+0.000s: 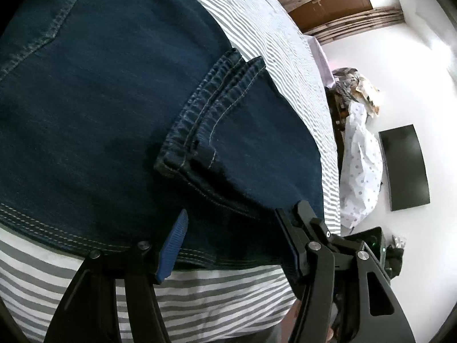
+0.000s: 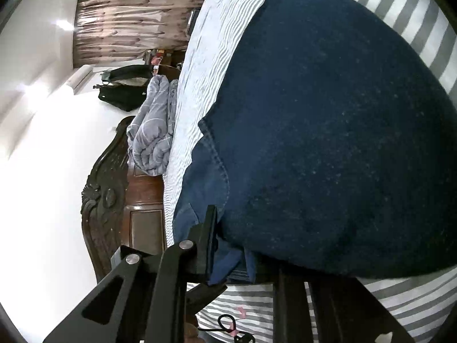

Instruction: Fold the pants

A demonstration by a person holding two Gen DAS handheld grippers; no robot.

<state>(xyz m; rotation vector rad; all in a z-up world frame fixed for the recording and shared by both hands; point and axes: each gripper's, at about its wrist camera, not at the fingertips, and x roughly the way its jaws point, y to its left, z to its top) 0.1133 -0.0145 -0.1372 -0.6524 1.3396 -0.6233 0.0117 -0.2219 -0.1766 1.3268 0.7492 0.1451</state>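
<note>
Dark blue denim pants [image 1: 94,108] lie folded on a grey-and-white striped bedsheet [image 1: 217,294]. A stitched hem [image 1: 205,114] rests on top of the fold. My left gripper [image 1: 234,220] stands at the near edge of the pants, fingers apart, with flat denim lying between them; the ribbed blue pad [image 1: 174,245] shows bare. In the right wrist view the pants [image 2: 328,131] fill the frame. My right gripper [image 2: 231,248] pinches a paler denim edge [image 2: 225,263] at the near left corner. Its left finger [image 2: 208,240] shows; the other is hidden under the cloth.
A carved dark wooden bed end [image 2: 114,188] and a bunched grey quilt [image 2: 154,131] lie left of the mattress, with a black bag [image 2: 122,88] and a curtain [image 2: 128,14] beyond. A dotted white cloth [image 1: 360,165] and a black panel [image 1: 405,168] are on the white floor.
</note>
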